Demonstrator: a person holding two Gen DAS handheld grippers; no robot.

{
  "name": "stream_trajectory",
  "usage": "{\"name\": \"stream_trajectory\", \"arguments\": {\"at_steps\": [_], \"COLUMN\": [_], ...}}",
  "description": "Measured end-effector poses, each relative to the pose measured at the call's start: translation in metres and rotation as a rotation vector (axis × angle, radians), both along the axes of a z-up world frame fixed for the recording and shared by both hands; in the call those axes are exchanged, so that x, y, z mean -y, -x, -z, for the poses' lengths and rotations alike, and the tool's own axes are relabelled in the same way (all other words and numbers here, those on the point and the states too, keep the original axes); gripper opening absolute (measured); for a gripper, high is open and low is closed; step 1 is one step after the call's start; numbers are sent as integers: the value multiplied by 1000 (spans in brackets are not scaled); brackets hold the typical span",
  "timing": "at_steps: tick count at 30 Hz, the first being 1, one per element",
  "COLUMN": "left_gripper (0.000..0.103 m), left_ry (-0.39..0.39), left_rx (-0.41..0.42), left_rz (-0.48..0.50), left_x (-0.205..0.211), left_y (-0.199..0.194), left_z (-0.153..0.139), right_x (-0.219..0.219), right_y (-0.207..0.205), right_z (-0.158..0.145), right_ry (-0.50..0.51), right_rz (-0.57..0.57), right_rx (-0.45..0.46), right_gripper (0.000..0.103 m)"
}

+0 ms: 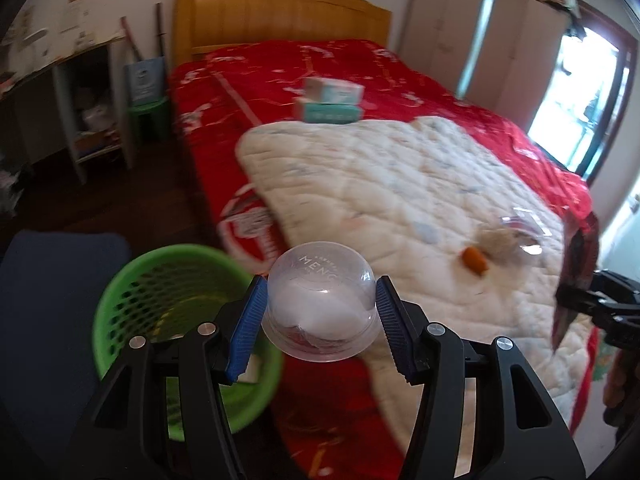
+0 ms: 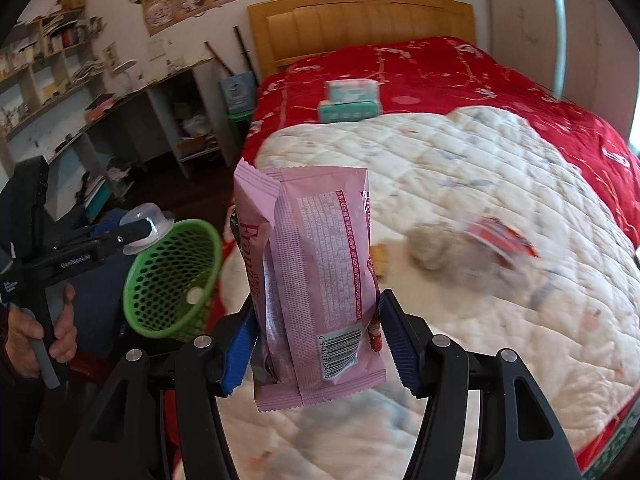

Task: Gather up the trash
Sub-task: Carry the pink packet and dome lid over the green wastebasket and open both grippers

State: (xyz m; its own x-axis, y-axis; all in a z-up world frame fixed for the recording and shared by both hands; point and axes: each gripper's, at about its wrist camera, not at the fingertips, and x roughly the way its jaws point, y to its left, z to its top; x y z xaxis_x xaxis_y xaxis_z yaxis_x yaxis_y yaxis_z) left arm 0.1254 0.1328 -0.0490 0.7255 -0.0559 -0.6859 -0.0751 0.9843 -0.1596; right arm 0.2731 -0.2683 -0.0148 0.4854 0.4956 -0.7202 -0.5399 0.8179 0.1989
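Observation:
My left gripper (image 1: 320, 312) is shut on a clear plastic cup (image 1: 320, 304), held upside down above the bed's edge, just right of the green mesh trash basket (image 1: 132, 304). The basket also shows in the right wrist view (image 2: 160, 292), with the left gripper (image 2: 138, 234) at its rim. My right gripper (image 2: 316, 320) is shut on a pink snack wrapper (image 2: 316, 280), held upright over the white quilt (image 2: 480, 184). On the quilt lie a crumpled tissue ball (image 2: 432, 248), a red wrapper (image 2: 500, 236), an orange piece (image 1: 474, 260) and a clear container (image 1: 524, 228).
Two teal tissue boxes (image 1: 330, 100) are stacked on the red bedspread (image 1: 280, 68). A dark blue chair seat (image 1: 52, 300) is left of the basket. Shelves and a desk (image 2: 80, 100) line the left wall. A green stool (image 1: 150, 116) stands by the wooden headboard (image 1: 280, 12).

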Motion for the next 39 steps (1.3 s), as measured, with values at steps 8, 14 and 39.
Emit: {"name": "stream_trajectory", "arguments": {"at_steps": [8, 14, 39], "left_gripper": [55, 56, 73], "left_ry": [-23, -15, 59], "left_rx": [-51, -86, -69], "left_rz": [-103, -156, -343], "left_x": [-48, -71, -136], "left_y": [14, 18, 71], "left_z": [24, 37, 40], "right_x": [-52, -79, -185], "right_y": [3, 5, 11], "right_z": [-2, -1, 12], "right_ry": [-5, -2, 3], "right_rz": [-78, -119, -282], "right_rx": [-4, -10, -43], "right_gripper": [57, 57, 57]}}
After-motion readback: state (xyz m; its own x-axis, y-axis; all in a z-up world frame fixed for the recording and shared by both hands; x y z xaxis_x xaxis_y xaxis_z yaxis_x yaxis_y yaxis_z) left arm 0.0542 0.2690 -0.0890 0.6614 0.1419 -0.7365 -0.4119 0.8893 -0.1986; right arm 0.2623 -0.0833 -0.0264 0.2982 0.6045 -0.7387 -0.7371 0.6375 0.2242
